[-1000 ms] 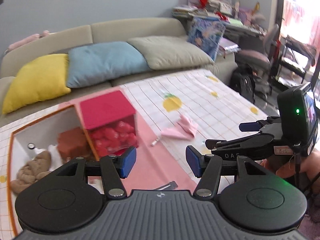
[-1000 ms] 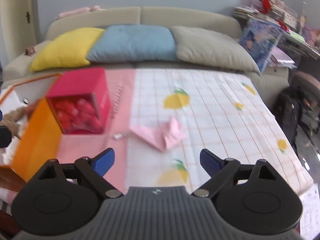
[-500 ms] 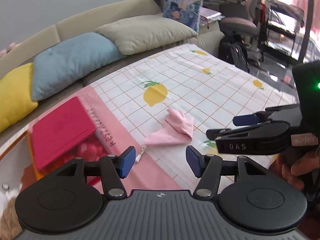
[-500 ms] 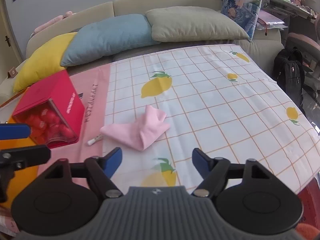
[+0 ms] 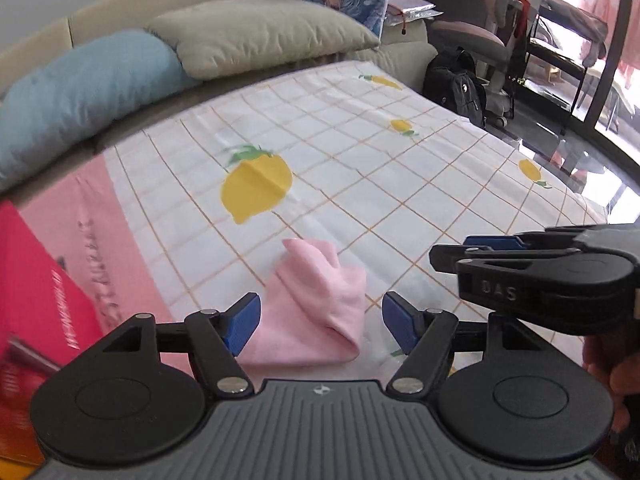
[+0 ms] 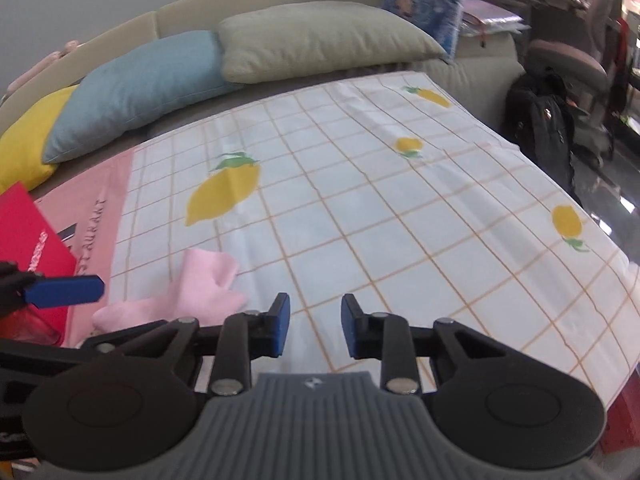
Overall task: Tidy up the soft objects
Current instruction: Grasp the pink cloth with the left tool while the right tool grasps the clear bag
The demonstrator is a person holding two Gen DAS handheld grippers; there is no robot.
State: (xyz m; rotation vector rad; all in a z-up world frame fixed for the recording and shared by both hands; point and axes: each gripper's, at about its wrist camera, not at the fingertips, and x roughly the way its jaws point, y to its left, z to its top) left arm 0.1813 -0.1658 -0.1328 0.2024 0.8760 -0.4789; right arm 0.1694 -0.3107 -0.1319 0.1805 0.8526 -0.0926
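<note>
A lemon-print checked cloth (image 5: 360, 168) covers the worktop, with a red box (image 5: 36, 300) at its left edge. The left gripper (image 5: 320, 320), jaws apart and just widened, frames the crumpled pink cloth (image 5: 320, 304) without touching it. The right gripper (image 6: 311, 326), jaws narrowed but empty, hangs right of that cloth.

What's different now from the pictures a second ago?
Both tongs came down closer to the pink cloth. The left tongs have just been opening and now frame the cloth without touching it. The right tongs have just been closing with nothing between them; the cloth lies to their left. Nothing was picked up or dropped. The cloth, the red box and the lemon tablecloth stayed put.
</note>
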